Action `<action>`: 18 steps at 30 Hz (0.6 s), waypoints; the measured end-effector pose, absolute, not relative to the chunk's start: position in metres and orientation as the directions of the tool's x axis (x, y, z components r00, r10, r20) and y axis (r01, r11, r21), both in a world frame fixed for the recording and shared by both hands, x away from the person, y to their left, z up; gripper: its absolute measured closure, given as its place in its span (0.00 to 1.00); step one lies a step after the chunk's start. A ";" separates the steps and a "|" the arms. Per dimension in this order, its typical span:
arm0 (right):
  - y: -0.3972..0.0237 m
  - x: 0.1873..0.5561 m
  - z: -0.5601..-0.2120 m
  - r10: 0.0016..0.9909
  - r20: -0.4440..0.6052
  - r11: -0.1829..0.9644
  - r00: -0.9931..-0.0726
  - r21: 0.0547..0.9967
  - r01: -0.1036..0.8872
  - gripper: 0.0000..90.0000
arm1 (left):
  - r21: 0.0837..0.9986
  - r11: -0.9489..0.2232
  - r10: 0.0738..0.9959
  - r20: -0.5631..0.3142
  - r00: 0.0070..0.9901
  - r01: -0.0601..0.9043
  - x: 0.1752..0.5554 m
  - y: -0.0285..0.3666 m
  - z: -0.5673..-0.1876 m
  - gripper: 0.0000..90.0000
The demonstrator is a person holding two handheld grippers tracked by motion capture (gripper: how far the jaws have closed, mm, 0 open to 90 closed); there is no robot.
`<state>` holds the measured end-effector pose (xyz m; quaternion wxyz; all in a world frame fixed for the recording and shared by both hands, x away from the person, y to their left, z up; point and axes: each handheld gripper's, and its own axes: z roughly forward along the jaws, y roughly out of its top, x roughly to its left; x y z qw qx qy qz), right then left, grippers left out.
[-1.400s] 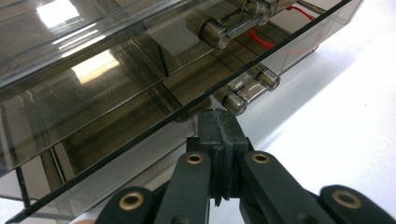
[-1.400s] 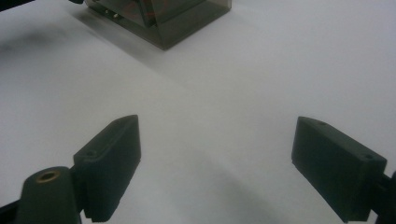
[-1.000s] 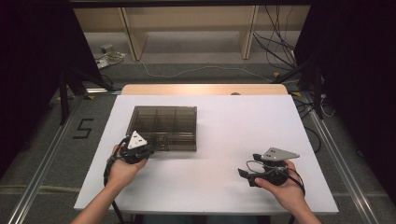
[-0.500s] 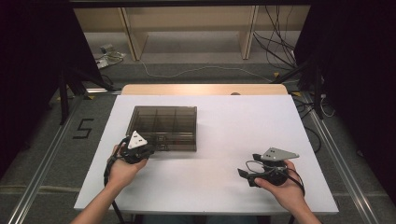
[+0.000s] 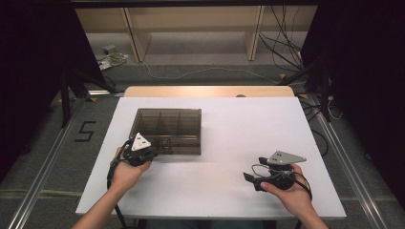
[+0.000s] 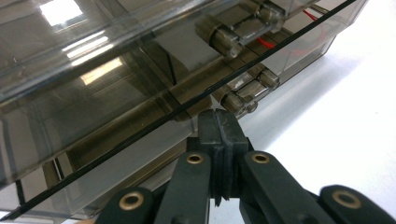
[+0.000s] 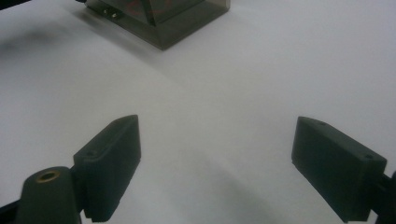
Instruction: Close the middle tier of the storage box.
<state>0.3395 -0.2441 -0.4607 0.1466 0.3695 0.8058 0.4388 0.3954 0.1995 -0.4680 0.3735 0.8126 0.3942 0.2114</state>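
A smoky see-through plastic box (image 5: pixel 167 130) with inner dividers lies at the table's left middle. My left gripper (image 5: pixel 155 151) is at its near edge, held in the person's left hand. In the left gripper view the box (image 6: pixel 116 84) fills the frame and my left gripper (image 6: pixel 218 122) has its jaws pressed together, tips right under the lid's thin front rim beside a clear latch (image 6: pixel 245 95). I cannot tell whether anything is pinched. My right gripper (image 5: pixel 250 180) rests low at the near right, pointing left. Seen from its own camera, my right gripper (image 7: pixel 224 158) stands wide open over bare table, with the box (image 7: pixel 163 18) far ahead.
The white table (image 5: pixel 239 124) has a wooden strip along its far edge. Beyond it stand wooden shelf legs, with cables on the floor. Metal rails run along both sides of the table.
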 end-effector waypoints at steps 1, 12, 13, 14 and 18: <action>-0.244 0.339 -0.461 0.725 0.089 0.341 -0.683 0.815 0.468 0.18 | 0.773 -0.411 0.799 0.050 0.600 0.483 0.396 0.199 -0.468 1.00; -0.244 0.339 -0.461 0.725 0.087 0.342 -0.684 0.816 0.467 0.18 | 0.772 -0.413 0.802 0.056 0.594 0.484 0.400 0.198 -0.469 1.00; -0.244 0.339 -0.461 0.726 0.088 0.339 -0.682 0.817 0.467 0.18 | 0.773 -0.409 0.803 0.053 0.593 0.485 0.400 0.197 -0.469 1.00; -0.245 0.339 -0.460 0.727 0.089 0.338 -0.681 0.817 0.468 0.18 | 0.772 -0.409 0.804 0.053 0.592 0.486 0.401 0.197 -0.469 1.00; -0.245 0.340 -0.461 0.726 0.089 0.339 -0.682 0.816 0.468 0.18 | 0.772 -0.408 0.805 0.052 0.591 0.487 0.402 0.196 -0.468 1.00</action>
